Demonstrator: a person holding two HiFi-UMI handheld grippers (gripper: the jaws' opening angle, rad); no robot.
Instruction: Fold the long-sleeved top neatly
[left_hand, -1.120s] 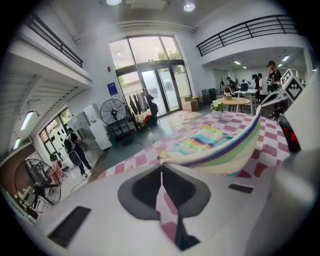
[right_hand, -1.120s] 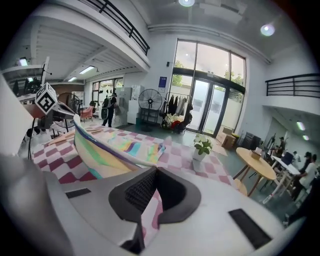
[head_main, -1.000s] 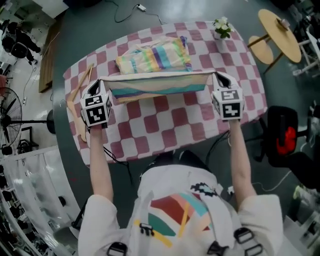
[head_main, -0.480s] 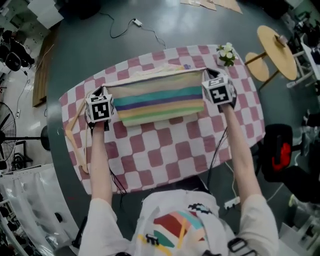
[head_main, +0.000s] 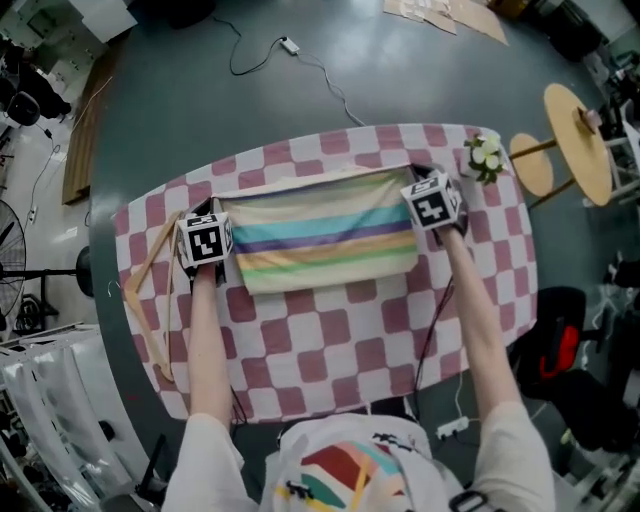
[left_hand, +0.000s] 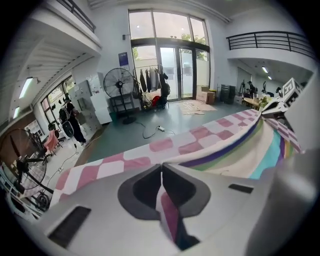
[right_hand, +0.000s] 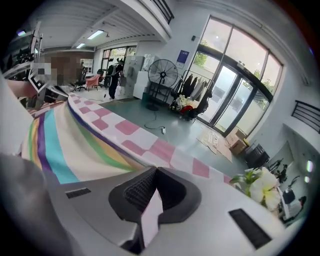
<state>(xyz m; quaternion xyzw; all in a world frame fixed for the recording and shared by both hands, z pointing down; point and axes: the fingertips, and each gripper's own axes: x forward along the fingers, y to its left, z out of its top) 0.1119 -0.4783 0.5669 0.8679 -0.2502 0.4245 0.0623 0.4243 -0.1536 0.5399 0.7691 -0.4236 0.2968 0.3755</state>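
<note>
Striped top (head_main: 325, 235) now lower, seemingly flat

The long-sleeved top (head_main: 325, 240) carries broad cream, teal, purple, yellow and green stripes. The tablecloth (head_main: 340, 345) is checked pink and white, and the floor (head_main: 200, 110) around it is dark grey-green.

Looking down from above, we find the left gripper (head_main: 205, 215) and right gripper (head_main: 422, 180) tucked under their marker cubes, which hide the corners of the striped top (head_main: 325, 240) they pinch, while the near edge cuts off the person's torso (head_main: 345, 470) and the left edge a standing fan (head_main: 10, 250).
</note>
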